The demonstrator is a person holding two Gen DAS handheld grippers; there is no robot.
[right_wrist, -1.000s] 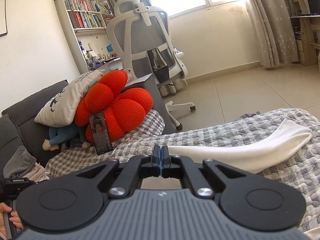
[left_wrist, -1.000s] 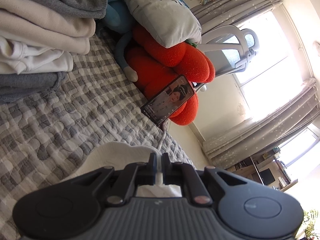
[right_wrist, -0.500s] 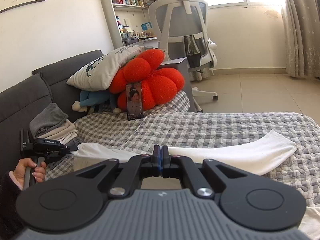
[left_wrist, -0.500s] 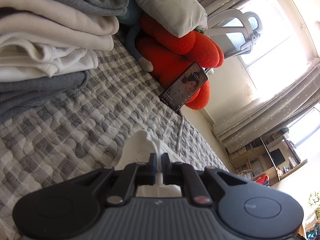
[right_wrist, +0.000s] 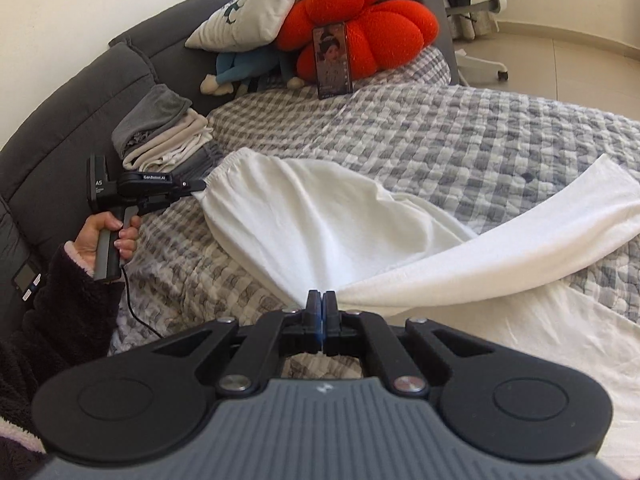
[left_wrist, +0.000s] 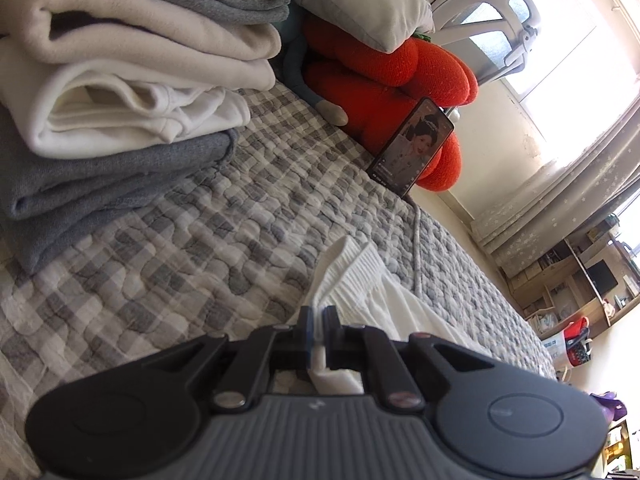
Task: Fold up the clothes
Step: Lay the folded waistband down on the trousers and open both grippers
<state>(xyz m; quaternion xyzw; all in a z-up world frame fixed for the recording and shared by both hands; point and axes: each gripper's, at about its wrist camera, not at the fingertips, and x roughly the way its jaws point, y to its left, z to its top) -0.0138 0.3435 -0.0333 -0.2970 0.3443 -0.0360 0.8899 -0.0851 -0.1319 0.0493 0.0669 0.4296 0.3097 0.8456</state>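
A white garment [right_wrist: 328, 220] lies spread across the grey checked quilt [right_wrist: 460, 132]. My left gripper [left_wrist: 318, 322] is shut on its ribbed waistband [left_wrist: 348, 276]; in the right wrist view it [right_wrist: 196, 187] holds the band's corner at the left. My right gripper [right_wrist: 321, 308] is shut on a gathered fold of the same garment near the front, with one leg [right_wrist: 520, 236] trailing to the right.
A stack of folded grey, beige and white clothes [left_wrist: 120, 92] sits by the dark sofa back [right_wrist: 68, 120]. A phone [right_wrist: 333, 62] leans on a red flower cushion [right_wrist: 368, 28], with a grey pillow [right_wrist: 256, 12] and a blue plush toy [right_wrist: 244, 68]. An office chair [left_wrist: 492, 36] stands beyond the bed.
Both grippers have dropped toward the quilt, still gripping the garment. The right view has tilted down, and the garment now lies stretched between them.
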